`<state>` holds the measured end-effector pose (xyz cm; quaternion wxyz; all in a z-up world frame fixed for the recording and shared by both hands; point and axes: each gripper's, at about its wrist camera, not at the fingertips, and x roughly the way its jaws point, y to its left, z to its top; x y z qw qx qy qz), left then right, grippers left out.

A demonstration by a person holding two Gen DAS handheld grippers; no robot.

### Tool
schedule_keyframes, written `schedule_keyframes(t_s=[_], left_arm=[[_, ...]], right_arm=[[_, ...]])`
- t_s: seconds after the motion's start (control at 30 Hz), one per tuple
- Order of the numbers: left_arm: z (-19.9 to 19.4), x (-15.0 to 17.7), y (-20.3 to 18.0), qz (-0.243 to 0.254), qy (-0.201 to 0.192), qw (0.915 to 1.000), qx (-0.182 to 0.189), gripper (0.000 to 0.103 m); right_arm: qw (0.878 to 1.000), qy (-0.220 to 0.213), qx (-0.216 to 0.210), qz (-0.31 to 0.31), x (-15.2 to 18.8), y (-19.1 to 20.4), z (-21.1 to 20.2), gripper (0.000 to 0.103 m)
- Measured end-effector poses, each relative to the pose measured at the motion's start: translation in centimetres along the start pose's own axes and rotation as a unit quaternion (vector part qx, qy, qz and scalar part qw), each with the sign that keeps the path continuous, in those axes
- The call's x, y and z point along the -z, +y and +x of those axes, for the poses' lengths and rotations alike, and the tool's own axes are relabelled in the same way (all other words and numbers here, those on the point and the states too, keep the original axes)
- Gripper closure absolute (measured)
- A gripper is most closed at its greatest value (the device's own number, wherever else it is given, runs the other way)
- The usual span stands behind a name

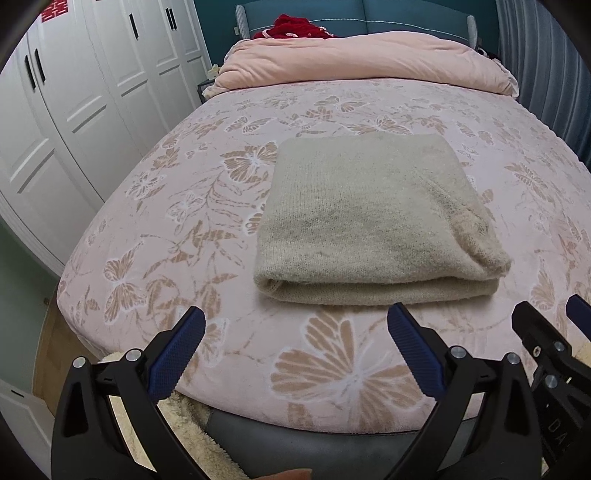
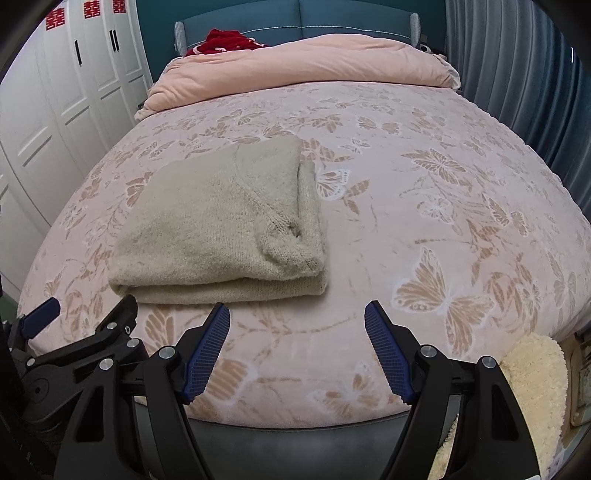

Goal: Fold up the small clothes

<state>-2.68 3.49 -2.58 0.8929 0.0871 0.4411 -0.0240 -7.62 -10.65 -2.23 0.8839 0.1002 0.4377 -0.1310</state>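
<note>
A beige knitted sweater [image 1: 373, 218] lies folded into a thick rectangle on the pink butterfly bedspread [image 1: 184, 221]; it also shows in the right wrist view [image 2: 221, 229]. My left gripper [image 1: 295, 317] is open and empty, just short of the sweater's near folded edge. My right gripper [image 2: 297, 314] is open and empty, near the sweater's front right corner. The right gripper shows at the right edge of the left wrist view [image 1: 546, 325], and the left gripper at the left edge of the right wrist view [image 2: 85, 314].
A rolled pink duvet [image 1: 369, 59] lies across the head of the bed with a red garment [image 1: 295, 27] behind it. White wardrobe doors [image 1: 74, 110] stand on the left, a grey curtain [image 2: 517, 74] on the right. A cream fleece [image 2: 535, 369] hangs at the bed's foot.
</note>
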Motion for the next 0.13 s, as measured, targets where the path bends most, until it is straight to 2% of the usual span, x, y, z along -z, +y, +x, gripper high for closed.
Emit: schedule_keyframes(t_s=[0.13], left_arm=[[0.29, 0.29, 0.32, -0.009, 0.009, 0.9999, -0.001, 0.006]], right_arm=[[1.0, 0.005, 0.001, 0.0, 0.07, 0.06, 0.16, 0.029]])
